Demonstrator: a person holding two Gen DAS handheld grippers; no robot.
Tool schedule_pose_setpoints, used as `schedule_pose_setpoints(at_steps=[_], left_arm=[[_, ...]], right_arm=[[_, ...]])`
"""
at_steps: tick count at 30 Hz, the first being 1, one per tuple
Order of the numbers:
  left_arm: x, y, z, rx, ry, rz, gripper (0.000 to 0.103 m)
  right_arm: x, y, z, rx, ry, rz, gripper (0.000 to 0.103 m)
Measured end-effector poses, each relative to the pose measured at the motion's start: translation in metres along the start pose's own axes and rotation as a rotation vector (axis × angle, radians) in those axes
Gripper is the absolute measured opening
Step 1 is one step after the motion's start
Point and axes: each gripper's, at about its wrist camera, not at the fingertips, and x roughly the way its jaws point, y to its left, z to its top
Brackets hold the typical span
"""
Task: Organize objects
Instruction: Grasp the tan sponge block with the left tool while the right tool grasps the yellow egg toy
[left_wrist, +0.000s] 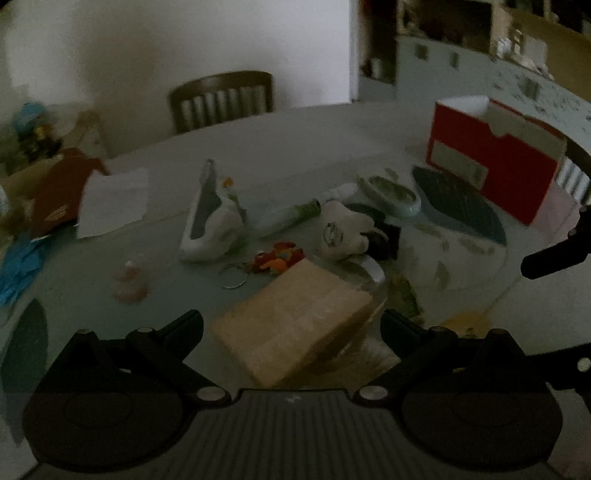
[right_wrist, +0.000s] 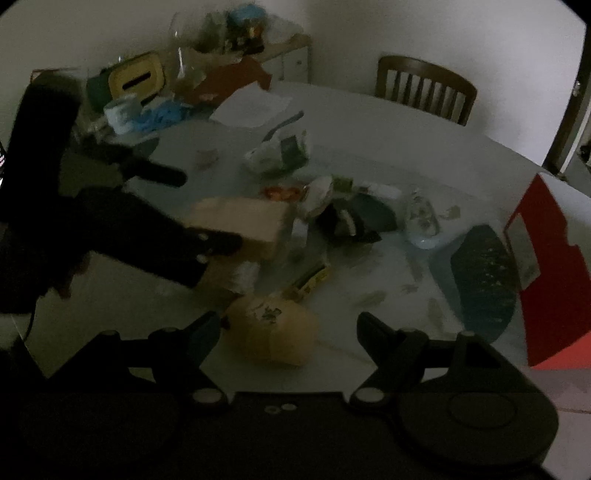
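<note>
Left gripper (left_wrist: 291, 325) reaching for the tan box (left_wrist: 295, 325), apparently not yet grasped.
Both tongs spread; right gripper (right_wrist: 288, 332) frames the yellow plush (right_wrist: 273, 336), lower centre; closing likely comes next.

Showing on the desk (left_wrist: 314, 140): one tan box (left_wrist: 295, 328), one red box (left_wrist: 491, 166), one cap (right_wrist: 273, 332), one keyring (left_wrist: 233, 277); one chair (left_wrist: 221, 98) at 12 o'clock.

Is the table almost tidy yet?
Not nearly. Nothing looks put away. The left gripper is open around a tan cardboard box, and the right gripper is open by a beige cap. Keys, a plush toy and a tube are scattered beside the red box.
</note>
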Motion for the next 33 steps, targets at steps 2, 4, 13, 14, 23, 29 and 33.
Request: schedule_pose_setpoints(at_steps=[2,4,13,14,23,29,33], left_arm=[[0.008,0.006,0.003,0.033,0.015,-0.047,0.102],[0.013,0.011,0.005,0.072,0.021,-0.082,0.102],[0.052,0.037,0.018,0.123,0.126,-0.293,0.103],[0.055,0.039,0.019,0.118,0.132,-0.306,0.103],[0.075,0.047,0.023,0.078,0.176,-0.365,0.103],[0.071,0.046,0.023,0.058,0.166,-0.357,0.091],[0.065,0.045,0.024,0.052,0.152,-0.339,0.083]], right_arm=[[0.006,0.003,0.0,-0.014,0.015,0.005,0.081],[0.011,0.006,0.0,-0.026,0.029,0.007,0.081],[0.039,0.013,0.002,-0.071,0.096,-0.007,0.081],[0.041,0.013,0.001,-0.074,0.101,-0.006,0.081],[0.058,0.007,0.002,-0.049,0.146,-0.013,0.079],[0.057,0.007,0.003,-0.044,0.141,0.002,0.067],[0.054,0.005,0.003,-0.037,0.133,0.001,0.064]])
